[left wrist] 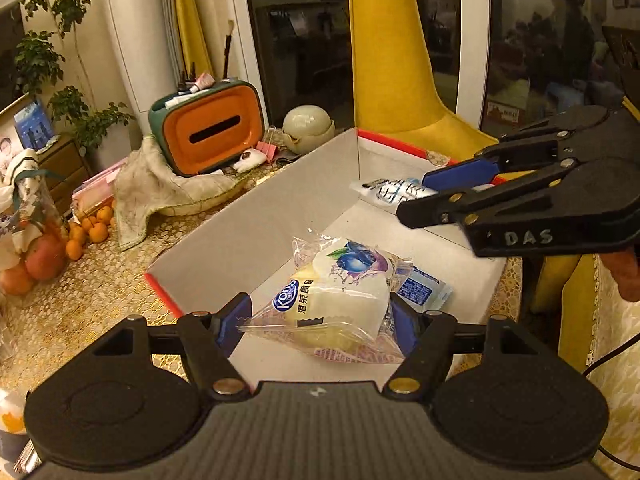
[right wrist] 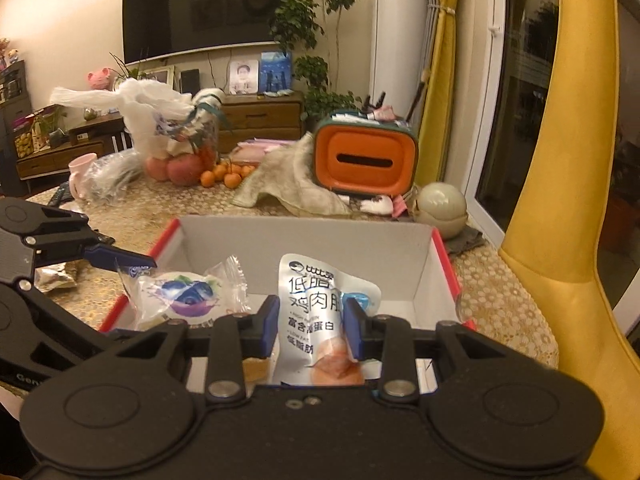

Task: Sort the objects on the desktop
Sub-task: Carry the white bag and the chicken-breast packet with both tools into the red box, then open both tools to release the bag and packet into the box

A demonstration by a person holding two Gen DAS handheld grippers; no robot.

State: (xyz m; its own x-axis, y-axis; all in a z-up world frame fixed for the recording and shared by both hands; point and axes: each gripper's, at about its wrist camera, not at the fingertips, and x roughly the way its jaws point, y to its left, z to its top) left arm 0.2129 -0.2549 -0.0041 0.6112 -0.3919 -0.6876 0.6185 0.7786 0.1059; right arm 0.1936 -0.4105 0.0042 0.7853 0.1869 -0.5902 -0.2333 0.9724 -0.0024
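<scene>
My left gripper (left wrist: 318, 316) is shut on a clear-wrapped blueberry bread packet (left wrist: 340, 300) and holds it over the open white cardboard box (left wrist: 248, 220) with red edges. A small blue sachet (left wrist: 424, 288) lies in the box behind the packet. My right gripper (right wrist: 310, 328) is shut on a silver chicken breast pouch (right wrist: 316, 312) above the same box (right wrist: 304, 240). The right gripper (left wrist: 412, 196) shows at the right of the left wrist view with the pouch (left wrist: 396, 190). The left gripper (right wrist: 136, 264) and its bread packet (right wrist: 188, 296) show at the left of the right wrist view.
An orange and green tissue box (left wrist: 208, 132) on a crumpled cloth (left wrist: 160, 188) stands behind the box, beside a round pale jar (left wrist: 308, 126). Tangerines and apples (left wrist: 60, 240) lie at the left. A yellow chair (right wrist: 560, 200) stands at the right of the table.
</scene>
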